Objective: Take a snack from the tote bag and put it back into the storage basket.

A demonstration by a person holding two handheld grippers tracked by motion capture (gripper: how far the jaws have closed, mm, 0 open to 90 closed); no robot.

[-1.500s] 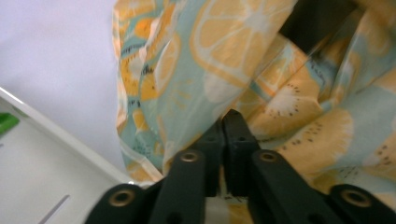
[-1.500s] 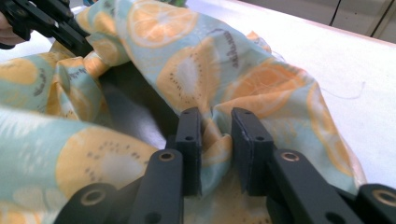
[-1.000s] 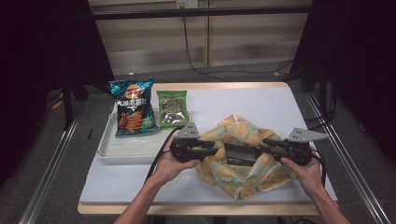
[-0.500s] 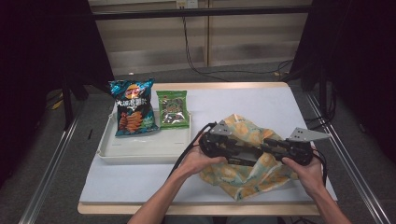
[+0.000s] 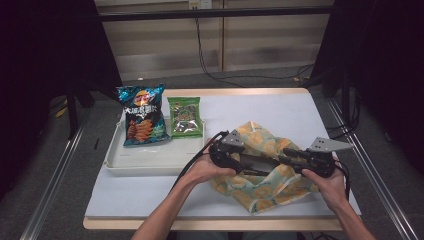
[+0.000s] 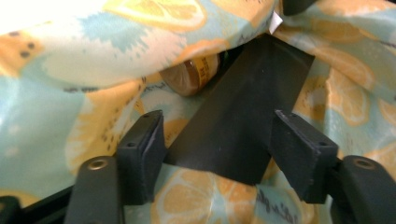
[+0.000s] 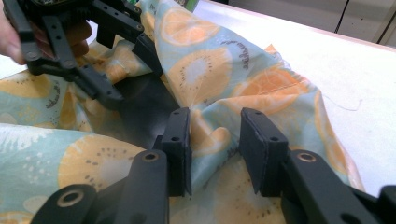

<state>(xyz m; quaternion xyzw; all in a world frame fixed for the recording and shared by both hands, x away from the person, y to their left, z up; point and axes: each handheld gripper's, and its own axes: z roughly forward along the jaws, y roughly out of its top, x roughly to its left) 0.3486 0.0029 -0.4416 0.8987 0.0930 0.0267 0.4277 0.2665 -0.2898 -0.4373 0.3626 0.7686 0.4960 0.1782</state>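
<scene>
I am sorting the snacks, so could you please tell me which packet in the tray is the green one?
The green packet is the smaller one on the right of the white tray; the taller packet beside it is dark blue.

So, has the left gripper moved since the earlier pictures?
Yes. The left gripper went right, away from the white tray, over the fruit-print bag; its fingers just opened.

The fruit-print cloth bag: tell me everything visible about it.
The cloth bag is soft, crumpled fabric, pale teal with orange citrus slices. It lies slumped on the white table, right of the tray. The left gripper stands open at its dark mouth, where a brown round item shows inside. The right gripper has a fold between its jaws.
</scene>
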